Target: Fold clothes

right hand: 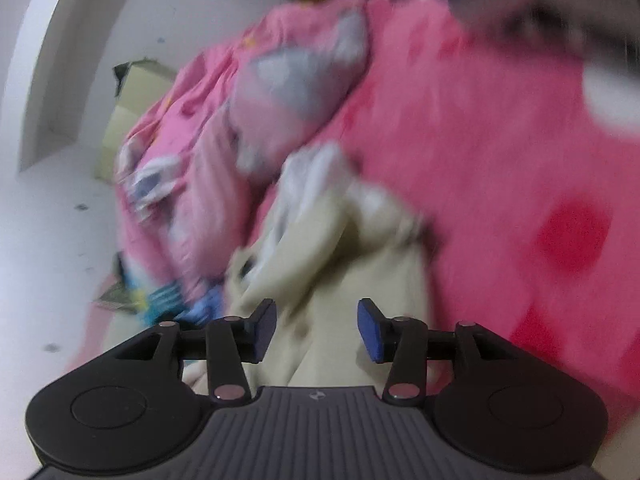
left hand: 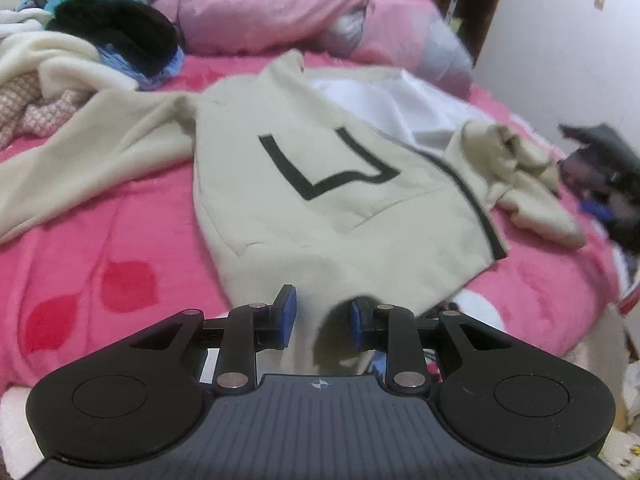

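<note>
A cream jacket with black trim and a black pocket outline lies spread on the pink blanket. One sleeve stretches left, and the other sleeve is bunched at the right. My left gripper is open at the near hem, with the cloth edge lying loose between its blue pads. In the blurred right wrist view, my right gripper is open and hovers over crumpled cream fabric, gripping nothing. The dark blurred shape at the right of the left wrist view looks like that gripper.
A pile of clothes, cream, checked, black and blue, sits at the back left. A pink quilt is heaped behind the jacket, and a white garment lies under its far side. The wall borders the bed.
</note>
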The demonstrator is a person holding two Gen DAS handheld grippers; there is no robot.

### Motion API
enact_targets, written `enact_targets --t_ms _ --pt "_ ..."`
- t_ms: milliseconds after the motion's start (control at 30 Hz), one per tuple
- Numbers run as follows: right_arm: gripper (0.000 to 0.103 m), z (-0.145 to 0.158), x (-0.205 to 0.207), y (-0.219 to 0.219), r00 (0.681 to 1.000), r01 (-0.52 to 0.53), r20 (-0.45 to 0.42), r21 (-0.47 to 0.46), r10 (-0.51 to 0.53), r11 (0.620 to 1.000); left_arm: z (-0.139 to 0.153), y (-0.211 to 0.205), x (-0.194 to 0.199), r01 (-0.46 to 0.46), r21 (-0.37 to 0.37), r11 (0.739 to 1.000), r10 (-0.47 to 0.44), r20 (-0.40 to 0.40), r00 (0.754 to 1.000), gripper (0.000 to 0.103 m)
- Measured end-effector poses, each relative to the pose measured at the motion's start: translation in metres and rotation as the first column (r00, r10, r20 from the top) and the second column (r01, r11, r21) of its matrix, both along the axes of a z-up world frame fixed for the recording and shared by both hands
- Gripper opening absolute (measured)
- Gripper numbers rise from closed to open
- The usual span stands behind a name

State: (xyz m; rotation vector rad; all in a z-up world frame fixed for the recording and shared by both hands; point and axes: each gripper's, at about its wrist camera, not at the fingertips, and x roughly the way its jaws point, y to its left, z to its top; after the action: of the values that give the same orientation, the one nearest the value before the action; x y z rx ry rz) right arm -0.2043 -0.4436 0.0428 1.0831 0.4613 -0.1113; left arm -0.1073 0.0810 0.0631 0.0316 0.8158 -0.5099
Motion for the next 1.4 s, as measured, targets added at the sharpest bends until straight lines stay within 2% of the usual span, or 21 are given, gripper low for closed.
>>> enact_targets --t_ms 33,133,233,367,467,600,633,700,733,767,800,867,933,1000,1100,1133,1233,1300,1333,1400 --pt "0.051 0.004 0.004 -0.007 1.0 0.02 -0.007 -0.036 -0.02 0.999 -0.002 -0.004 0.003 -0.001 0.008 1.0 0.002 -0.01 1.0 0.027" --pt "0.053 -0.004 0.018 -0.028 0.998 0.058 -0.038 0.055 -0.056 0.997 -0.009 -0.016 0.014 -0.005 0.033 0.999 0.007 -0.042 0.999 0.027" --pt "0.055 -0.022 0.024 -0.04 0.995 0.095 -0.031 0.22 -0.091 0.971 -0.007 -0.014 0.014 -0.016 0.024 1.0 0.017 -0.047 0.999 0.027" --pt "0.064 -0.051 0.024 -0.053 0.987 0.16 -0.063 0.366 -0.148 0.917 0.012 -0.007 0.011 -0.009 -0.042 0.999 0.009 0.007 1.0 0.027" --pt "0.064 -0.068 0.031 -0.062 0.982 0.19 -0.097 0.423 -0.165 0.886 0.021 -0.002 0.012 0.001 -0.111 0.994 0.002 0.029 1.0 0.028" --pt "0.064 -0.081 0.056 -0.073 0.985 0.174 -0.098 0.46 -0.144 0.871 0.016 -0.006 0.017 -0.013 -0.092 0.996 0.014 0.004 1.0 0.029" --pt "0.061 -0.082 0.062 -0.074 0.985 0.169 -0.095 0.454 -0.141 0.875 0.015 -0.007 0.019 -0.017 -0.086 0.996 0.017 -0.003 1.0 0.03" --pt "0.046 -0.076 0.069 -0.075 0.987 0.162 -0.073 0.414 -0.144 0.896 0.012 -0.009 0.021 -0.025 -0.074 0.997 0.023 -0.016 1.0 0.03" --pt "0.029 -0.073 0.071 -0.075 0.988 0.156 -0.052 0.388 -0.147 0.908 0.01 -0.01 0.023 -0.028 -0.068 0.997 0.027 -0.023 0.999 0.03" --pt "0.018 -0.069 0.072 -0.076 0.988 0.15 -0.031 0.374 -0.15 0.915 0.006 -0.011 0.023 -0.03 -0.053 0.998 0.029 -0.031 0.999 0.03" --pt "0.016 -0.064 0.073 -0.076 0.989 0.138 0.001 0.365 -0.149 0.921 0.002 -0.011 0.024 -0.032 -0.036 0.999 0.03 -0.04 0.999 0.03" --pt "0.004 -0.049 0.077 -0.074 0.989 0.105 0.065 0.325 -0.133 0.94 -0.003 -0.011 0.024 -0.034 -0.014 0.999 0.033 -0.049 0.998 0.03" --pt "0.0 -0.03 0.089 -0.067 0.988 0.05 0.124 0.287 -0.089 0.957 -0.005 -0.011 0.023 -0.034 -0.008 0.999 0.033 -0.046 0.998 0.03" --pt "0.0 -0.01 0.105 -0.056 0.983 -0.011 0.18 0.243 -0.034 0.97 -0.007 -0.011 0.022 -0.034 -0.002 0.999 0.034 -0.043 0.999 0.03" --pt "0.0 0.027 0.14 -0.014 0.959 -0.15 0.261 0.127 0.113 0.98 -0.009 -0.011 0.021 -0.034 0.006 0.999 0.034 -0.039 0.999 0.03" --pt "0.0 0.038 0.152 0.005 0.947 -0.199 0.274 0.085 0.169 0.976 -0.01 -0.012 0.02 -0.034 0.009 0.999 0.034 -0.037 0.999 0.03" --pt "0.001 0.049 0.173 0.047 0.918 -0.317 0.277 0.078 0.285 0.945 -0.012 -0.012 0.019 -0.034 0.018 0.999 0.035 -0.032 0.999 0.03" --pt "0.002 0.044 0.166 0.055 0.916 -0.333 0.274 0.116 0.292 0.936 -0.014 -0.012 0.019 -0.034 0.018 0.999 0.034 -0.03 0.999 0.03" --pt "0.005 0.039 0.153 0.05 0.927 -0.307 0.267 0.137 0.264 0.942 -0.014 -0.011 0.019 -0.032 0.014 0.999 0.032 -0.03 0.999 0.031" --pt "0.025 0.027 0.122 0.036 0.951 -0.238 0.244 0.18 0.192 0.954 -0.016 -0.009 0.02 -0.022 0.003 1.0 0.022 -0.032 0.999 0.032"
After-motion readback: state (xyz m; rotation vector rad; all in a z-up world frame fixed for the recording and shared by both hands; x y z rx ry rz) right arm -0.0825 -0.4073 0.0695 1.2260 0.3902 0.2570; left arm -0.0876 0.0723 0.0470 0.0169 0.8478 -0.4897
